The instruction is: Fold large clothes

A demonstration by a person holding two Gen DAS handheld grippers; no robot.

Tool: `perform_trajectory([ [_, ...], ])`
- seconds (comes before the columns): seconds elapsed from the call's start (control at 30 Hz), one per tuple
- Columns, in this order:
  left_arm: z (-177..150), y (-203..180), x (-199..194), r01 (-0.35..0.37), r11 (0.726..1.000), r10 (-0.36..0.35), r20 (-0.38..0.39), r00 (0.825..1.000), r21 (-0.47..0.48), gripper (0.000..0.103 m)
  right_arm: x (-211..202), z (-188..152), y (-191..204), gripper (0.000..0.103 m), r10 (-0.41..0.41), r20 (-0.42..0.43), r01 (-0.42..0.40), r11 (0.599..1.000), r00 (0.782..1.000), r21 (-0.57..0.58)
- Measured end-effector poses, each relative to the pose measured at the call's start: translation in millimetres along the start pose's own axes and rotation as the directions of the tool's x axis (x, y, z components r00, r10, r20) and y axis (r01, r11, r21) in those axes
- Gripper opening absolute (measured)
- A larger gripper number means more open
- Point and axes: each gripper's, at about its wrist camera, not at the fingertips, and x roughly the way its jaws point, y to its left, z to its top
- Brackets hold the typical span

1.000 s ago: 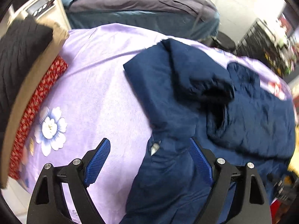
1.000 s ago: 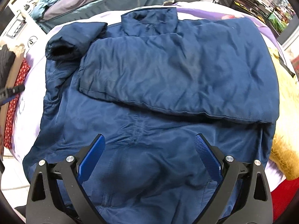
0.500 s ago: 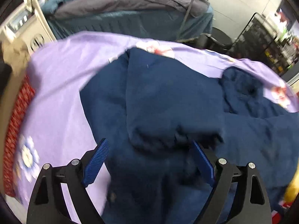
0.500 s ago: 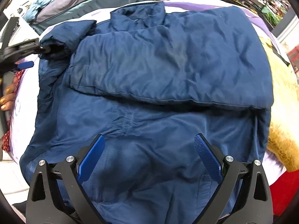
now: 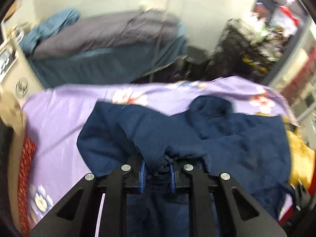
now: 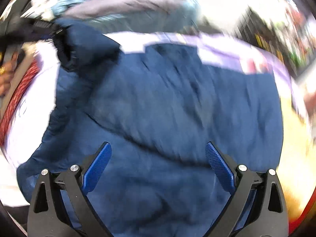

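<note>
One navy jacket (image 6: 167,102) lies across the lilac floral sheet (image 5: 59,110), collar toward the far edge, its length running toward me. Two grippers: the left gripper (image 5: 157,174) pinches its sleeve cuff (image 5: 167,156); the right gripper (image 6: 158,165) hangs spread above the hem.

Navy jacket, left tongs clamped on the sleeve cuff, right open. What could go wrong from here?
1. The left tongs pinch only a small bunch of the navy jacket at the sleeve cuff; a fast pull could slip it free.
2. The right tongs are open above the jacket body, pinning nothing, so the folded panel may drag and unfold.
3. Both views are motion-blurred; the lilac sheet might bunch underneath.
</note>
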Motion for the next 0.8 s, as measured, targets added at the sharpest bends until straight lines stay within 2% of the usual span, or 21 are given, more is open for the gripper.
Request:
perform_trajectory([
  [0.1,9.4,-8.0,-35.3,0.076,0.997,-0.076,0.001,0.997,0.033,0.017,-20.1,29.9,40.8,0.095,0.033,0.149,-0.003,0.981,0.988,-0.196],
  [0.13,13.1,-9.1,-42.9,0.112,0.993,-0.111,-0.015,0.994,0.041,0.017,-27.9,39.4,52.6,0.095,0.046,0.196,0.005,0.968,0.980,-0.252],
  [0.17,14.7,-10.1,-48.3,0.131,0.990,-0.130,-0.018,0.991,0.043,0.017,-40.0,48.7,66.7,0.095,0.051,0.269,0.035,0.952,0.962,-0.305],
  [0.27,16.1,-15.8,-61.5,0.197,0.977,-0.194,-0.036,0.980,0.082,0.017,-64.4,68.3,84.5,0.095,0.107,0.399,0.047,0.933,0.911,-0.358],
  [0.3,14.6,-19.5,-64.0,0.202,0.974,-0.199,-0.035,0.979,0.103,0.017,-67.1,72.4,86.3,0.095,0.118,0.410,0.041,0.932,0.905,-0.359],
  [0.33,12.4,-22.5,-64.0,0.209,0.971,-0.205,-0.042,0.978,0.120,0.017,-68.3,77.4,87.5,0.090,0.122,0.409,0.034,0.934,0.904,-0.354],
  [0.37,10.6,-25.4,-61.8,0.209,0.969,-0.204,-0.052,0.978,0.131,0.019,-68.7,79.4,86.4,0.077,0.135,0.405,0.017,0.936,0.904,-0.350],
  [0.4,9.6,-25.2,-59.1,0.201,0.972,-0.195,-0.056,0.979,0.120,0.021,-69.4,80.3,82.3,0.027,0.165,0.402,-0.022,0.941,0.901,-0.337],
  [0.43,7.8,-23.3,-55.7,0.204,0.973,-0.198,-0.063,0.978,0.104,0.024,-66.1,81.6,76.4,0.014,0.178,0.375,-0.059,0.950,0.910,-0.308],
  [0.47,6.0,-22.0,-55.2,0.226,0.969,-0.219,-0.074,0.973,0.097,0.027,-61.2,82.2,68.0,0.014,0.185,0.340,-0.098,0.961,0.922,-0.257],
  [0.5,3.6,-22.9,-54.0,0.253,0.963,-0.246,-0.083,0.966,0.090,0.029,-60.6,80.3,59.0,0.011,0.211,0.327,-0.146,0.966,0.921,-0.214],
  [0.53,2.2,-24.1,-55.1,0.262,0.961,-0.255,-0.084,0.963,0.091,0.038,-59.2,78.3,47.6,0.010,0.245,0.314,-0.202,0.966,0.917,-0.162],
  [0.57,-0.6,-28.7,-56.6,0.262,0.959,-0.255,-0.081,0.964,0.104,0.055,-58.4,75.9,35.8,0.010,0.266,0.303,-0.245,0.964,0.915,-0.108],
  [0.63,-3.9,-37.2,-61.8,0.217,0.966,-0.213,-0.045,0.976,0.141,0.076,-58.6,71.8,20.0,0.009,0.293,0.285,-0.294,0.955,0.913,-0.040],
  [0.7,-6.3,-42.1,-68.6,0.211,0.965,-0.212,-0.012,0.977,0.156,0.081,-63.4,66.3,3.9,0.009,0.323,0.291,-0.344,0.939,0.900,0.023],
  [0.77,-5.6,-41.2,-73.1,0.212,0.969,-0.215,0.013,0.976,0.126,0.096,-65.2,65.6,-10.7,0.008,0.352,0.295,-0.394,0.914,0.888,0.093],
  [0.8,-5.8,-38.3,-74.9,0.201,0.974,-0.206,0.034,0.978,0.107,0.096,-65.9,65.9,-20.9,0.008,0.365,0.303,-0.420,0.896,0.880,0.143],
])
